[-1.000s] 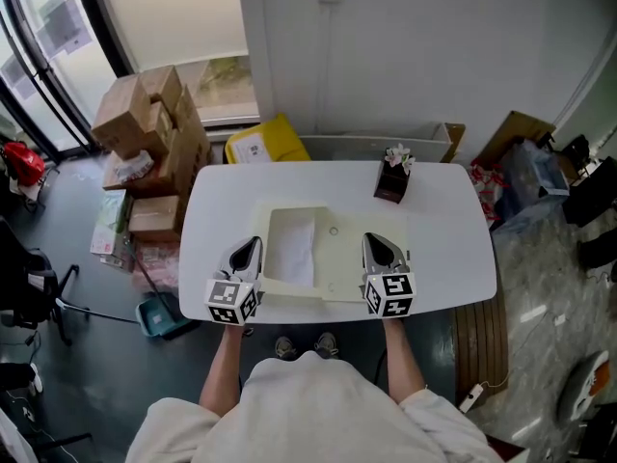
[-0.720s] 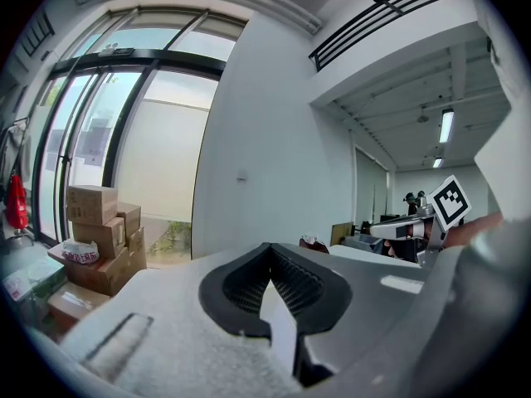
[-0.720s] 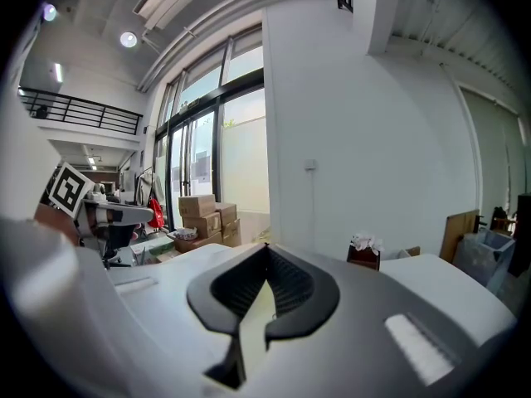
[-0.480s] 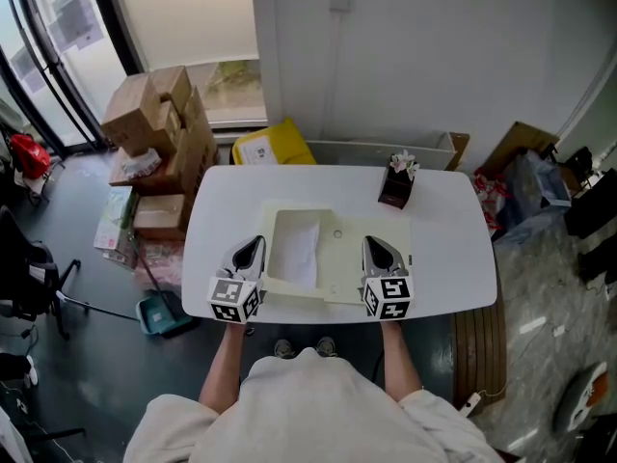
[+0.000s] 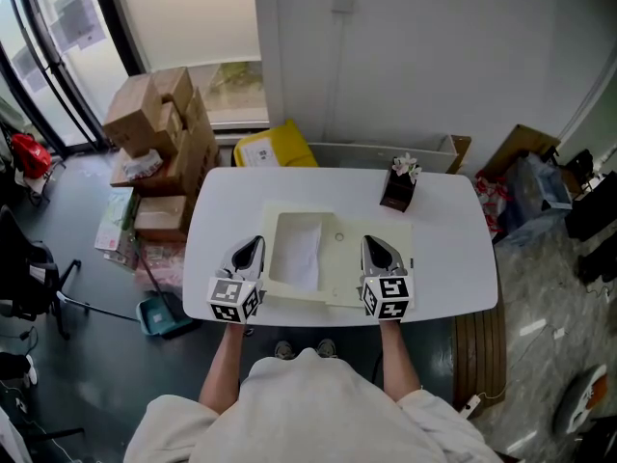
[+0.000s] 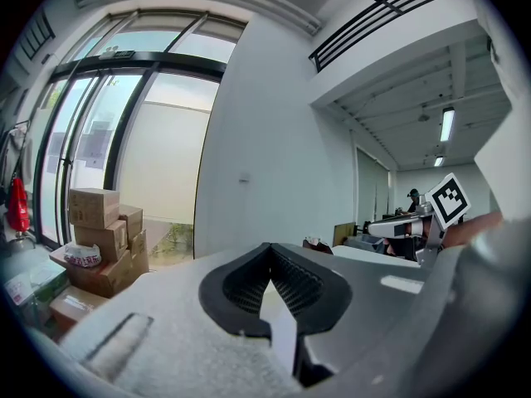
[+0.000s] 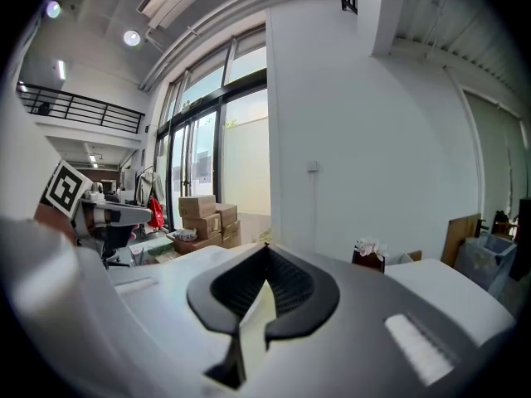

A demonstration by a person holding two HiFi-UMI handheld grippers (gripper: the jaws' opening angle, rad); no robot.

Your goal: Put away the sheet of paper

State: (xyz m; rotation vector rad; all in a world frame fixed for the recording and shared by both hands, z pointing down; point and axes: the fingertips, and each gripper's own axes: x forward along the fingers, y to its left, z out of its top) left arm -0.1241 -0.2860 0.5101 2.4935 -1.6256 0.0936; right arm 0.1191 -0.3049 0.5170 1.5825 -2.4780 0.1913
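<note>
An open cream file case (image 5: pixel 362 258) lies flat on the white table (image 5: pixel 443 249). A white sheet of paper (image 5: pixel 299 246) rests in its shallow left half, and the lid half with a small button (image 5: pixel 339 236) is spread to the right. My left gripper (image 5: pixel 254 243) sits just left of the case's left edge, its jaws meeting at the tips (image 6: pixel 267 249). My right gripper (image 5: pixel 368 241) rests over the lid's right part, also shut (image 7: pixel 266 249). Neither gripper holds anything that I can see.
A dark brown box with white tissue (image 5: pixel 398 183) stands at the table's back right. Stacked cardboard boxes (image 5: pixel 159 123) and a yellow box (image 5: pixel 270 148) sit on the floor behind and to the left. A wall runs close behind the table.
</note>
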